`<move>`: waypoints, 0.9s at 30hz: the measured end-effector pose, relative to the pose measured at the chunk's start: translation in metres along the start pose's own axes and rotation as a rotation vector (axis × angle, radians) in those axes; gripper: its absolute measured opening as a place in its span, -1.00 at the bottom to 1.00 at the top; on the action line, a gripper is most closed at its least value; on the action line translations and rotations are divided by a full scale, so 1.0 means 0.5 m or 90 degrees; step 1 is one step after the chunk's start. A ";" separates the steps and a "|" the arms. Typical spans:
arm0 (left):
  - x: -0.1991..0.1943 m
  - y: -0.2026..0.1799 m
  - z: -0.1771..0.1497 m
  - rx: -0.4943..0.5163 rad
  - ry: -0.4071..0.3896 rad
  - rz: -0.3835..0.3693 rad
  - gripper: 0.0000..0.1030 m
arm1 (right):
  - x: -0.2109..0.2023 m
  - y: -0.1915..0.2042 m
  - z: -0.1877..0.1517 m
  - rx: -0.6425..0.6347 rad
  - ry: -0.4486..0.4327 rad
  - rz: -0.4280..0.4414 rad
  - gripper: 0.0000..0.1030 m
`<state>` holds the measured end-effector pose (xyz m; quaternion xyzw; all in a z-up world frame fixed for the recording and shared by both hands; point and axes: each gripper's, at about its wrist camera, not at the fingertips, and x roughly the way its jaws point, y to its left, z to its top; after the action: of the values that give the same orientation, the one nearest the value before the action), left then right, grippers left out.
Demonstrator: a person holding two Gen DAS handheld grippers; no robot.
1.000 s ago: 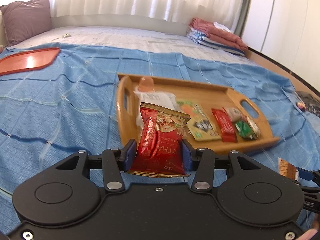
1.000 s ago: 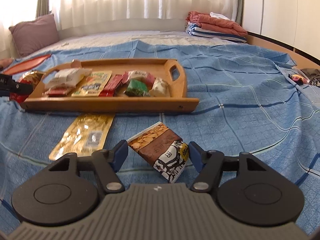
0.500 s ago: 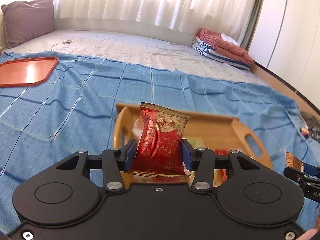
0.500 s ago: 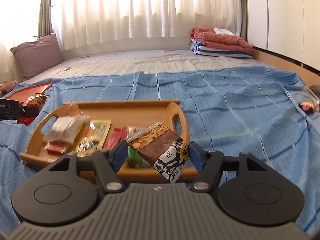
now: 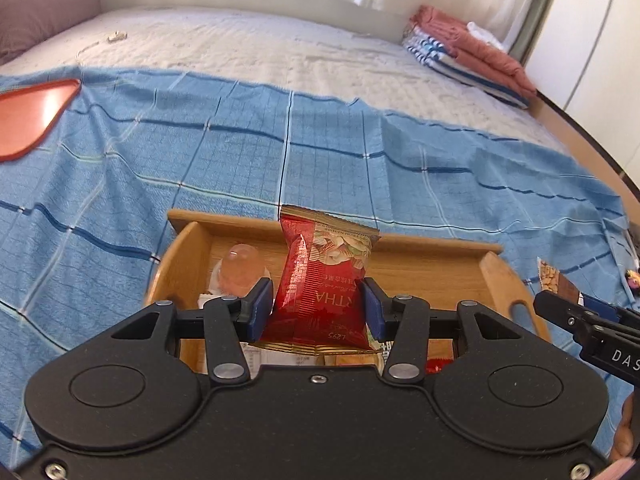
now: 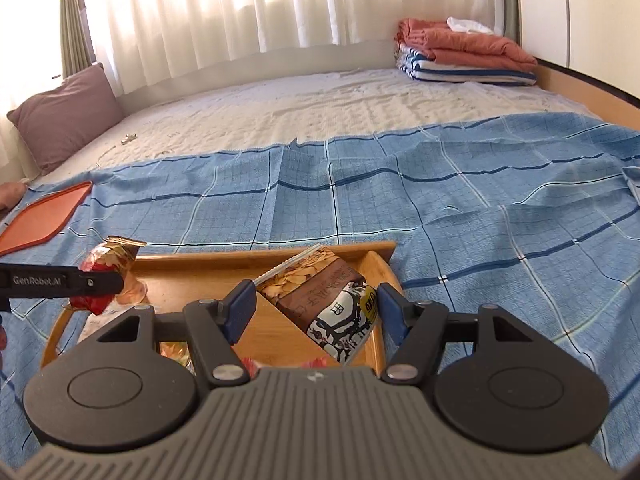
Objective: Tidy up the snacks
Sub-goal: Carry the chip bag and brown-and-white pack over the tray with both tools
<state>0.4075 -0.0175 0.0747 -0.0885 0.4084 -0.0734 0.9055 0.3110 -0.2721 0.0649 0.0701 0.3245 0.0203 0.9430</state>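
My left gripper [image 5: 316, 312] is shut on a red snack packet [image 5: 324, 284], which it holds upright above the left part of the wooden tray [image 5: 440, 264]. In the right wrist view that red snack packet [image 6: 106, 276] hangs over the tray's left end. My right gripper [image 6: 316, 312] is shut on a brown almond packet [image 6: 324, 300], held slantwise over the right end of the wooden tray [image 6: 260, 258]. The brown almond packet [image 5: 554, 280] also peeks in at the right of the left wrist view. A pink jelly cup [image 5: 240, 270] and several other snacks lie in the tray, mostly hidden by the grippers.
The tray rests on a blue checked blanket [image 5: 340, 152] spread over a bed. An orange tray [image 5: 32, 116] lies at the far left. Folded towels [image 6: 460, 56] are stacked at the back right, a mauve pillow [image 6: 64, 116] at the back left.
Both grippers have moved forward with their packets, from in front of the tray to above it. The tray now sits close under both cameras. Neither grip has changed.
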 end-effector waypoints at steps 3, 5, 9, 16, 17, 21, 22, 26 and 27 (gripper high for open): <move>0.041 0.000 0.002 -0.015 0.017 0.012 -0.12 | 0.040 0.001 0.008 0.006 0.016 0.011 0.32; 0.062 0.002 0.003 -0.016 0.024 0.019 -0.12 | 0.064 0.005 0.009 -0.008 0.022 0.014 0.32; 0.093 0.007 0.008 -0.016 0.030 0.031 -0.12 | 0.106 0.003 0.014 -0.018 0.034 0.013 0.32; 0.126 0.010 0.010 -0.015 0.037 0.032 -0.12 | 0.152 -0.002 -0.014 -0.020 0.049 0.022 0.32; 0.130 0.009 0.009 -0.014 0.037 0.032 -0.12 | 0.156 0.000 -0.020 -0.026 0.050 0.019 0.32; 0.138 0.005 0.005 -0.005 0.032 0.038 -0.12 | 0.167 -0.001 -0.031 -0.023 0.054 0.020 0.32; 0.140 0.005 0.004 -0.004 0.031 0.038 -0.12 | 0.169 -0.002 -0.033 -0.023 0.054 0.019 0.32; 0.143 0.006 0.002 -0.002 0.029 0.036 -0.12 | 0.178 -0.003 -0.036 -0.027 0.059 0.016 0.32; 0.143 0.005 0.001 -0.001 0.028 0.037 -0.12 | 0.179 -0.004 -0.037 -0.026 0.060 0.017 0.32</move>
<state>0.4549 -0.0294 0.0226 -0.0761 0.4306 -0.0488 0.8980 0.3703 -0.2641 -0.0046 0.0538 0.3669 0.0429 0.9277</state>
